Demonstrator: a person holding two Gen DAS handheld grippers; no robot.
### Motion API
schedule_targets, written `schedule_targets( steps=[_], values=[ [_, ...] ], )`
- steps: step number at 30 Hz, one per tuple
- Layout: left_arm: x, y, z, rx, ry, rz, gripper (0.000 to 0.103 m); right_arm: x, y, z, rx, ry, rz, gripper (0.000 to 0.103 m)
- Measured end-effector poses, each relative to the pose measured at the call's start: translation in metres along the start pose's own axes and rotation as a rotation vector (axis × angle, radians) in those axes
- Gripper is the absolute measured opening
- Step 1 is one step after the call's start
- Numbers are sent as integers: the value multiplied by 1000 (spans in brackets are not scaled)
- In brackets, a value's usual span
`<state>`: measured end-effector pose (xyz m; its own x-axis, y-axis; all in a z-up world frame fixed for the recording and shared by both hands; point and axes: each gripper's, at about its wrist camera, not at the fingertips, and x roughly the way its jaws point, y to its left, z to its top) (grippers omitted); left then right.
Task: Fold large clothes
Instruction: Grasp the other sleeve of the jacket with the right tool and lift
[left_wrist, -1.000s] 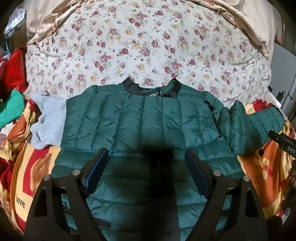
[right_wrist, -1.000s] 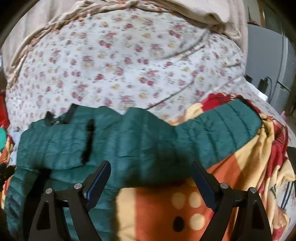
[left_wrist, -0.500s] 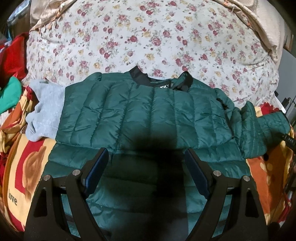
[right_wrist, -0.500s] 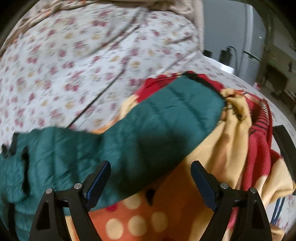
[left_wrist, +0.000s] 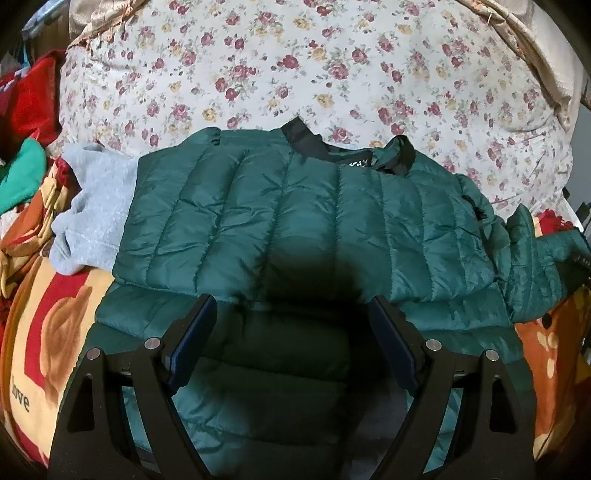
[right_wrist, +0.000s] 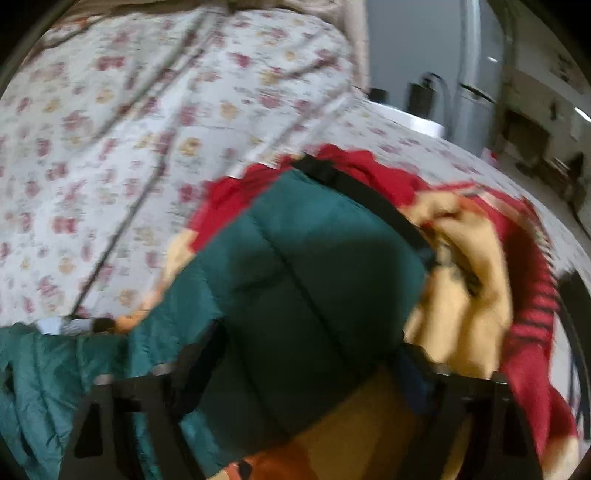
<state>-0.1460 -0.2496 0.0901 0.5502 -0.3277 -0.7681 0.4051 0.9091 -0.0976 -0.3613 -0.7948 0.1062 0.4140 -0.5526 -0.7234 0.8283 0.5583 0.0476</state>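
Green quilted jacket (left_wrist: 295, 229), lying flat on a bed, collar (left_wrist: 314, 142) toward the flowered quilt (left_wrist: 295, 55) that is heaped at the far side. Its lower half rests on an orange, yellow and red patterned blanket (left_wrist: 44, 332). The near hem is turned up over the body, forming a straight fold edge across the middle. A grey garment (left_wrist: 92, 206) lies just beside the jacket's left shoulder, partly under it; red and bright green cloth (left_wrist: 22, 173) sits farther left.

Left tool (left_wrist: 291, 339): hovering over the folded jacket body, its jaws spread wide, with nothing pinched between the blue pads (left_wrist: 188, 343).

Right tool (right_wrist: 306, 369): positioned over the jacket's sleeve (right_wrist: 314, 280), which stretches out to the right across the blanket, black cuff (right_wrist: 369, 199) at the far end. Its jaws have just been closing, and the sleeve lies between them. This view is blurred, so whether the pads already press on the fabric cannot be told.

Background, right-wrist view: a grey cabinet (right_wrist: 476, 66) and a dark plug or charger (right_wrist: 421, 96) beyond the bed's edge.
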Motion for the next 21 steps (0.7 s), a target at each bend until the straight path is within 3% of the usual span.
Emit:
schedule_targets(
  steps=[3, 4, 11, 21],
  values=[
    [2, 2, -1, -9, 5, 0, 84, -7, 7, -2, -37, -15, 52, 19],
    [1, 2, -1, -9, 4, 1, 84, -13, 10, -4, -44, -23, 100, 17],
    [-10, 2, -1, -5, -20, -15, 84, -68, 64, -26, -210, -91, 266, 14],
    [-30, 11, -5, -11, -50, -14, 84, -130, 132, -57, -327, -144, 386, 12]
  ],
)
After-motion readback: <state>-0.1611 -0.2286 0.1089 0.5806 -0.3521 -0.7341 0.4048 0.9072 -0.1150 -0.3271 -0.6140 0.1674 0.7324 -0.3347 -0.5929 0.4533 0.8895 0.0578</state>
